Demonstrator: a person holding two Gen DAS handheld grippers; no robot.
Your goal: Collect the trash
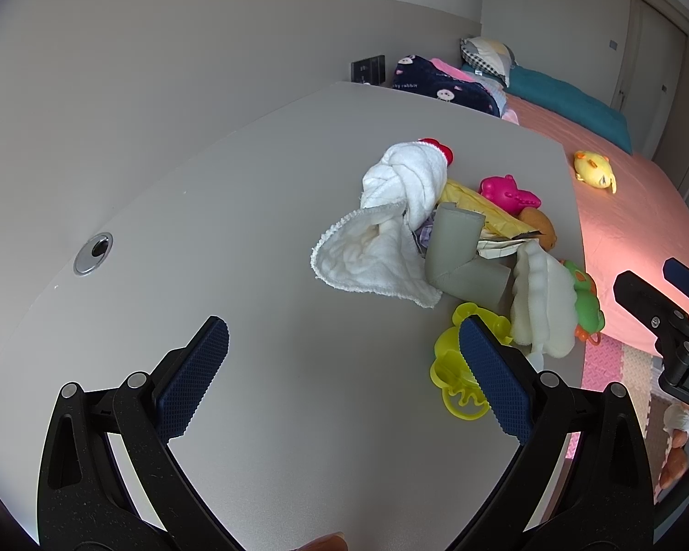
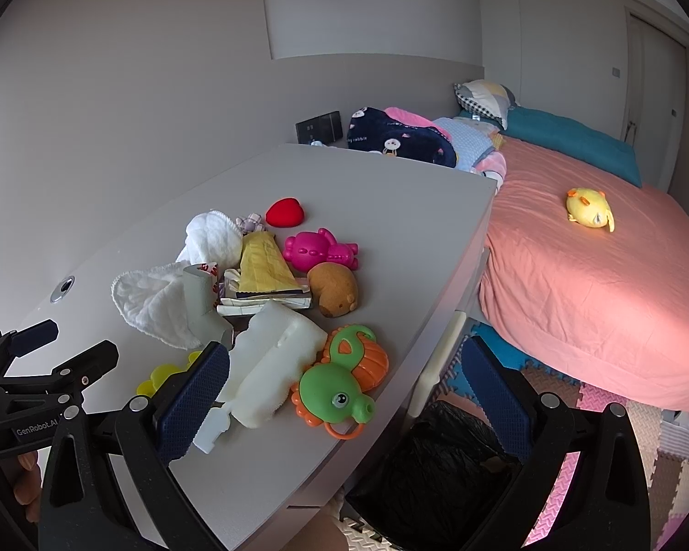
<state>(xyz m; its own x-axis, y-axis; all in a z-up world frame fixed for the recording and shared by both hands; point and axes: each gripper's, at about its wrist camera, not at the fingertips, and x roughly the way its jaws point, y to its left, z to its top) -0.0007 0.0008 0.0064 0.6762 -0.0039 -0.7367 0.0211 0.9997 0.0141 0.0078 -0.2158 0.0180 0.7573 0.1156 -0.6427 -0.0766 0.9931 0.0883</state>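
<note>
Both tools gaping, left tool (image 1: 344, 367) near foam scrap (image 1: 544, 303), bin bag (image 2: 436, 468) below right tool (image 2: 344, 381)

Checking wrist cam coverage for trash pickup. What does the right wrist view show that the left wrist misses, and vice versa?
Right wrist only: a black-lined trash bin on the floor beside the table, and the red heart-shaped toy in full.

Left wrist only: the yellow ring toy nearly whole, and the open stretch of table left of the pile.

Both: white cloth, grey foam corner piece, white foam block, pink toy, green turtle toy, and both grippers, left gripper and right gripper, open and empty.
</note>
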